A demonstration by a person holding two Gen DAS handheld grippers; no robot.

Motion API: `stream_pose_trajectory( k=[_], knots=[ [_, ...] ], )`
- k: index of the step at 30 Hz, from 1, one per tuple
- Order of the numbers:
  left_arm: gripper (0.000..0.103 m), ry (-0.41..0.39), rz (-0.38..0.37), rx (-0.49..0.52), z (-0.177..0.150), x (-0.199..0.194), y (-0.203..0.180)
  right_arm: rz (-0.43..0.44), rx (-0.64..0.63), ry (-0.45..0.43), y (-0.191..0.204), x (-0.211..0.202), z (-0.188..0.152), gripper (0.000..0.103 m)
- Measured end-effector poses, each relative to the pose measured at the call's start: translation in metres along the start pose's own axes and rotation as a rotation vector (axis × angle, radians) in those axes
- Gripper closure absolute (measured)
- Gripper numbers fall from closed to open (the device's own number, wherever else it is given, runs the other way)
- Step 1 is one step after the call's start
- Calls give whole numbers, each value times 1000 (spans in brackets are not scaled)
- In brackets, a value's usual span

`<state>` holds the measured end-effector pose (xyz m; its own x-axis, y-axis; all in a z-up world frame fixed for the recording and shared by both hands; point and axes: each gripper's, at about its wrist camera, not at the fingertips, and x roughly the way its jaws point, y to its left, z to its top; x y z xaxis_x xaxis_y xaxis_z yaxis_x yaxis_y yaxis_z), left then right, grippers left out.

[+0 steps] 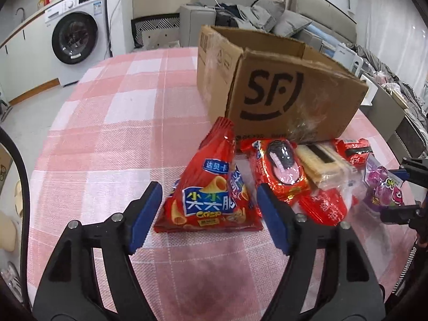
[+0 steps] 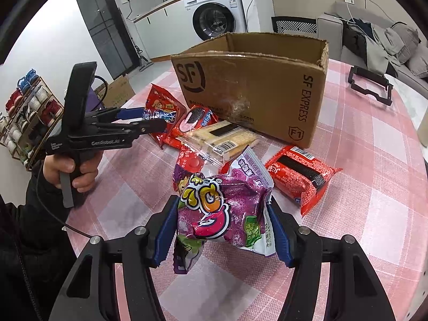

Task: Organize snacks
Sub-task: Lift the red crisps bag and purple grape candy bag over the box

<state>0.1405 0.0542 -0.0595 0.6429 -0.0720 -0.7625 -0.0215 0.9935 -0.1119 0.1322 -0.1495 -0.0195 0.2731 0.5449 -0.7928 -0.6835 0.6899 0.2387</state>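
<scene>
An open SF cardboard box (image 1: 270, 85) (image 2: 254, 85) stands on the pink checked table (image 1: 112, 133). Snack packs lie in front of it. My left gripper (image 1: 208, 208) is open, its blue pads on either side of a red crisp bag (image 1: 211, 192) (image 2: 160, 107) without squeezing it. My right gripper (image 2: 222, 230) is shut on a purple snack bag (image 2: 227, 208) (image 1: 385, 187) and holds it above the table. A red cookie pack (image 1: 283, 171) (image 2: 195, 120), a pale wafer pack (image 1: 321, 165) (image 2: 222, 136) and another red pack (image 2: 302, 176) lie nearby.
A black frame (image 2: 370, 84) lies on the table right of the box. A washing machine (image 1: 75, 37) and a grey sofa (image 1: 267, 13) stand beyond the table. A shelf of small items (image 2: 26, 115) is at the left.
</scene>
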Motion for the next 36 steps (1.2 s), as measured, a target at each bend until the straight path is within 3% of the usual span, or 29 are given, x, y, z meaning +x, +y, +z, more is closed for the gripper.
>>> stream_pose_trajectory(
  k=[4,10,36],
  knots=[
    [46,13,1,4,-2,6,0,-1,1,3,-1,1,0,39],
    [56,-6,-30,11,-4,0,0,0,1,-11,-1,-3,1,39],
    [56,-193,-87,18,13,-94,-21,3,43,-175,-3,-42,12,39]
  ],
)
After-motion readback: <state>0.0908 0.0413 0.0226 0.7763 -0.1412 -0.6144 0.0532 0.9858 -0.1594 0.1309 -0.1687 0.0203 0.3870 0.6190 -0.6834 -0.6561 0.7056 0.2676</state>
